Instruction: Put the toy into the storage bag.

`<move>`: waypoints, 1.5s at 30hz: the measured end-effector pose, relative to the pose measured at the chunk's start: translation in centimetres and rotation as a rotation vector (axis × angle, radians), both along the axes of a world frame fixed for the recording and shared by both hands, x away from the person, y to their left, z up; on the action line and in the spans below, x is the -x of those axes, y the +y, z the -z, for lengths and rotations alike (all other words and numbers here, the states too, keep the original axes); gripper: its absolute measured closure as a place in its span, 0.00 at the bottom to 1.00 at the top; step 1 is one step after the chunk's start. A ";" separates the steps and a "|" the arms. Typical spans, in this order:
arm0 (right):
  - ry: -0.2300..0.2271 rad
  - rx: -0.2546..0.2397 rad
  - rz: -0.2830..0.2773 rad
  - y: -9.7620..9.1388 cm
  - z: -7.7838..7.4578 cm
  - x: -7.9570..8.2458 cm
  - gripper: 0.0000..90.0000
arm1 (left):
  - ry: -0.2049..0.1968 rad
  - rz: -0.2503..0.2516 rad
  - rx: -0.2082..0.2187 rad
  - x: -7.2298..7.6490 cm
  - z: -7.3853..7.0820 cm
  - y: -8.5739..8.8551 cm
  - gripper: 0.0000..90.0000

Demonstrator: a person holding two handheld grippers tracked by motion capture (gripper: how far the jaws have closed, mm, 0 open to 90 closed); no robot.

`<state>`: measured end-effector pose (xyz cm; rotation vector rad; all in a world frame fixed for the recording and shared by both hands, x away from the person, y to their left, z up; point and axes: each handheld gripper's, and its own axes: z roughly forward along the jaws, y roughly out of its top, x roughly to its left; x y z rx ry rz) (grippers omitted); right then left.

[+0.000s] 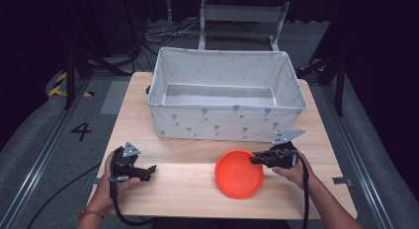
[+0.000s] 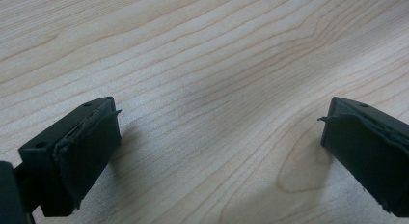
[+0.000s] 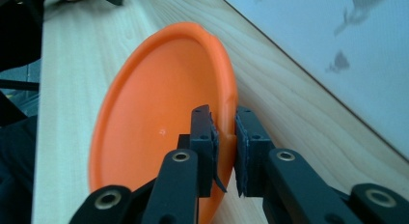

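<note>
Orange plate [image 1: 238, 173] near worktop [image 1: 178, 189] front edge, right gripper [image 3: 224, 137] fingers pinching rim. Left gripper [image 2: 217, 137] fingers spread, empty. Keep pinch firm; lift level, clear of fabric bin [image 1: 225, 121].

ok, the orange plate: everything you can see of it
The orange plate is round, shallow, glossy like plastic, with a raised rim and nothing in it. It lies flat on the wooden table, near the front edge, in front of the white fabric bin and apart from it. The right gripper has its jaws closed on the rim, one inside, one outside.
</note>
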<state>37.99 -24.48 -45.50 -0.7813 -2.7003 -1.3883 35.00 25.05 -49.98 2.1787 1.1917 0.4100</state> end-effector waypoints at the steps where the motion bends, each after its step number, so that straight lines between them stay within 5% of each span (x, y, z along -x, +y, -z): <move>1: -0.013 0.004 -0.006 0.1 -0.4 0.3 0.90 | 0.000 0.001 0.001 0.0 0.0 0.0 0.01; 9: -0.115 0.051 -0.044 0.6 -2.9 2.0 0.92 | 0.002 0.006 -0.001 0.0 0.0 0.1 0.01; 24: -0.228 0.165 -0.059 0.1 -6.0 3.9 0.92 | 0.002 0.005 -0.001 0.0 0.0 0.1 0.01; 39: -0.285 0.200 -0.037 -1.2 -7.9 4.9 0.92 | 0.002 0.009 0.000 0.0 0.0 0.1 0.01; 45: -0.322 0.179 -0.020 -1.9 -10.0 5.3 0.92 | 0.002 0.010 0.000 0.0 0.0 0.1 0.01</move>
